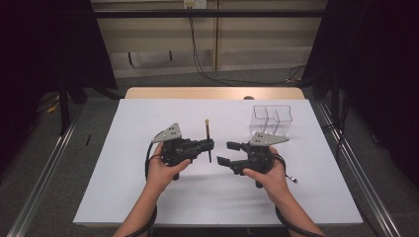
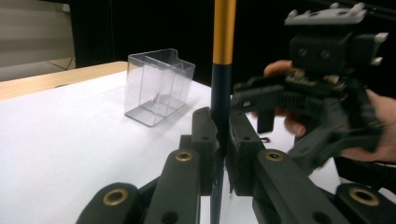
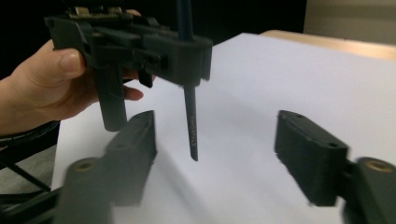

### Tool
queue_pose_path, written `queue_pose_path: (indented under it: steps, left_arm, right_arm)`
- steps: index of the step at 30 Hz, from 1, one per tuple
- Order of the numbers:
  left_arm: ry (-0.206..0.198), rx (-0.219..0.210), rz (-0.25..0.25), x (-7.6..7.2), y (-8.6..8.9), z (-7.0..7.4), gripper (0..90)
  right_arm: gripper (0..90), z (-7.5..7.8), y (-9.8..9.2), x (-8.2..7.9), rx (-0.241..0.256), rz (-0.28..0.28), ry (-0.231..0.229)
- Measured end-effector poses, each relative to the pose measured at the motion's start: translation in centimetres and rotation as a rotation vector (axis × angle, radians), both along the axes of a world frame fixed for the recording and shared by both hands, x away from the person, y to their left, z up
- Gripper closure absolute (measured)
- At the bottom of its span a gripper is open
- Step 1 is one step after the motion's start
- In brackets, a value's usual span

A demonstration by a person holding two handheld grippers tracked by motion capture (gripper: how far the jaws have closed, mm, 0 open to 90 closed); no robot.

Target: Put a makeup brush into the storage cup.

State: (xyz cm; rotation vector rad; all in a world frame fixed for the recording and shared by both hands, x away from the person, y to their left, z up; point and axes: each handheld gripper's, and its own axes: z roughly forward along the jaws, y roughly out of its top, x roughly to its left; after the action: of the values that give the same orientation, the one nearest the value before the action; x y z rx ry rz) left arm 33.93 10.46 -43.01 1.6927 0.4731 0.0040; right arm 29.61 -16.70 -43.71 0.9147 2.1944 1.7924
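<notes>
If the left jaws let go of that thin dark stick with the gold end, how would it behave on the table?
The stick looks round and slim, so it would probably roll on the flat white table. It stays straight though the left gripper clamps it only mid-length, so it seems stiff. It appears light; the narrow smooth shaft might slip or pivot if the right gripper nudges it.

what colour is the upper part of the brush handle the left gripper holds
Gold, above a dark navy lower handle; clearest in the left gripper view, clamped in the left gripper.
</notes>
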Motion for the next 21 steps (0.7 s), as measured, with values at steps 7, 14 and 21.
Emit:
queue_pose_path:
  steps: [7,14,21]
  left_arm:
    - [0.000,0.012,-0.001,-0.1,-0.3,-0.2,83.3]
    - [0.004,0.020,-0.006,-0.1,-0.5,-0.4,83.3]
    - [0.007,0.032,-0.010,-0.2,-0.9,-0.6,83.3]
  right_arm:
    - [11.7,0.5,-0.3,0.0,0.011,-0.014,-0.039]
    - [10.4,1.2,-0.3,0.3,0.050,-0.036,-0.051]
    - [18.7,2.0,0.0,0.7,0.064,-0.047,-0.042]
